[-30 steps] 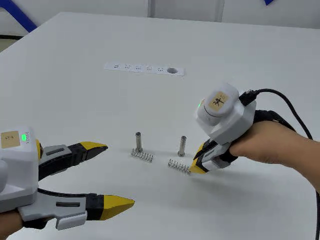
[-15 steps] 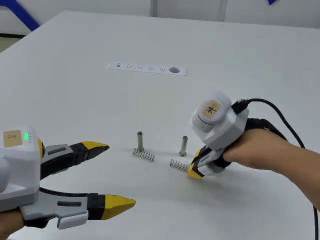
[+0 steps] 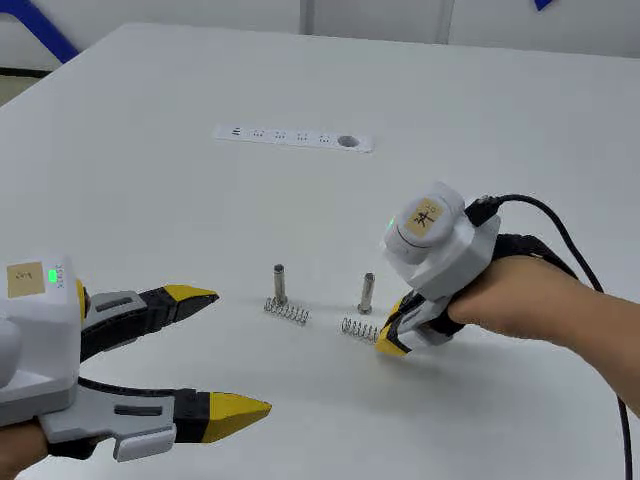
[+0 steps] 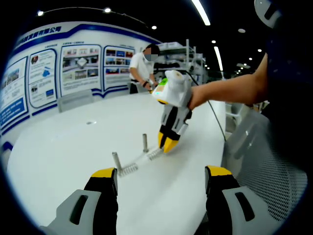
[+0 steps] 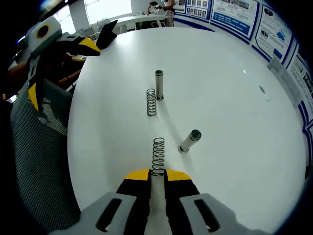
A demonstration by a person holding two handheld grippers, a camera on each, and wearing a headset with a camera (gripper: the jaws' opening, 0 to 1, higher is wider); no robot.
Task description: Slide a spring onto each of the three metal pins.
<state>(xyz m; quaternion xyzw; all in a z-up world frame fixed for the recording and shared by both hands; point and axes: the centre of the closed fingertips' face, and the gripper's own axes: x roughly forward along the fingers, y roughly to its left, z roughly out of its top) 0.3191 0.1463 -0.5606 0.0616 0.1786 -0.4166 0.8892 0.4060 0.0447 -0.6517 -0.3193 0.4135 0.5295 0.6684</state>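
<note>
Two short metal pins (image 3: 279,283) (image 3: 367,292) stand upright on the white table (image 3: 150,180). One spring (image 3: 286,311) lies at the foot of the left pin. A second spring (image 3: 357,328) lies in front of the right pin, and my right gripper (image 3: 389,341) is shut on its right end. In the right gripper view that spring (image 5: 158,154) runs straight out from the jaw tips of the right gripper (image 5: 156,173), with the pins (image 5: 189,140) (image 5: 159,84) beyond. My left gripper (image 3: 225,350) hovers open at the near left, with nothing between its fingers (image 4: 104,177).
A white socket strip (image 3: 293,137) is set into the table farther back. A black cable (image 3: 560,215) trails from the right gripper. A person (image 4: 142,68) stands behind the table in the left gripper view.
The right gripper has tilted a little more upright at the spring's end. Pins, springs and the left gripper have stayed where they were.
</note>
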